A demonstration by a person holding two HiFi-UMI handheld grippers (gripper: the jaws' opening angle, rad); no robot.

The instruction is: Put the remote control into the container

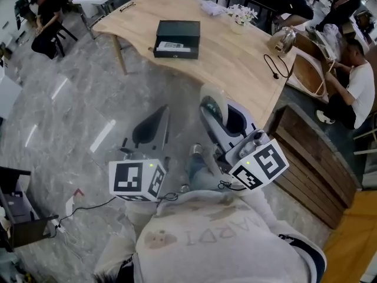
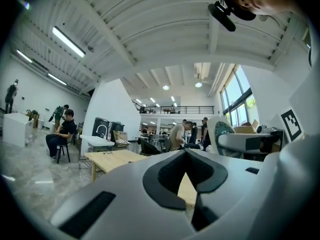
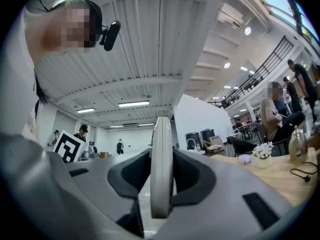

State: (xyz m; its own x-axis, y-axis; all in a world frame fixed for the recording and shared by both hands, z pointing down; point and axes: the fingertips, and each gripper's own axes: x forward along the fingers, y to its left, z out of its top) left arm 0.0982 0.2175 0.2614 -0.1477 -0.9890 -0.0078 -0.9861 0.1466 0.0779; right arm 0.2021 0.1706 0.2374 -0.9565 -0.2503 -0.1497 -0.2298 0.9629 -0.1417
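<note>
While both grippers hang low in the frame, the left gripper (image 1: 154, 125) has its jaws meeting at the tips, and the right gripper (image 1: 211, 112) has its jaws pressed together on nothing. At upper centre, the container (image 1: 178, 29) sits on the table (image 1: 235, 61). The remote (image 1: 175, 48), if that dark white-labelled slab is it, lies along its near edge.

Dark container (image 1: 177, 29), remote (image 1: 174, 46) perhaps inside

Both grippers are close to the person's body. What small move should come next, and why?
Probably carry the right gripper forward toward the wooden table. Both it and the left gripper hang shut and empty over the floor, well apart from the black container that stands on the table.
</note>
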